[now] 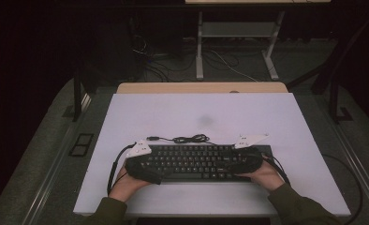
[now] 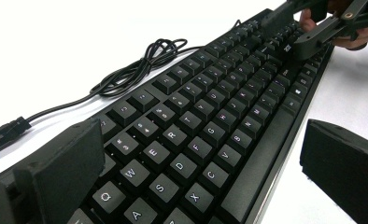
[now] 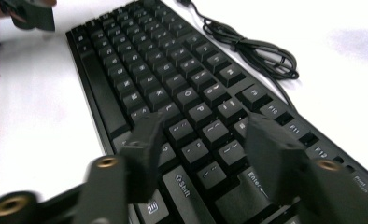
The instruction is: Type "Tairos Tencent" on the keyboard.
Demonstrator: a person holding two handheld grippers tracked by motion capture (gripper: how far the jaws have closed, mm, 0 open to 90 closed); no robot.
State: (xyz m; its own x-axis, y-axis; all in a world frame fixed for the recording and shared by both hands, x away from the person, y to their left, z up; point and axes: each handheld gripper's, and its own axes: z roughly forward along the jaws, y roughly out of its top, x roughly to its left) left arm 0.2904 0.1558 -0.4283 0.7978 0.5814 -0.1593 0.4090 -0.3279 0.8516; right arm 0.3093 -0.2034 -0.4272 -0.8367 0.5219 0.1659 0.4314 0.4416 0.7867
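High view: Since both ends need an even hold, note the keyboard [image 1: 196,161] low in the frame's centre on the white bench [image 1: 276,126], left tool [image 1: 143,169] and right tool [image 1: 241,163] at its ends.
Left gripper view: the left tool [image 2: 205,168] is open, its jaws straddling the keyboard's [image 2: 205,130] near end without pressing; close it squarely on the edges.
Right gripper view: the right tool [image 3: 205,149] looks half-closed over the keys, probably gripping nothing, though blur obscures this; avoid the cable [image 3: 252,49].
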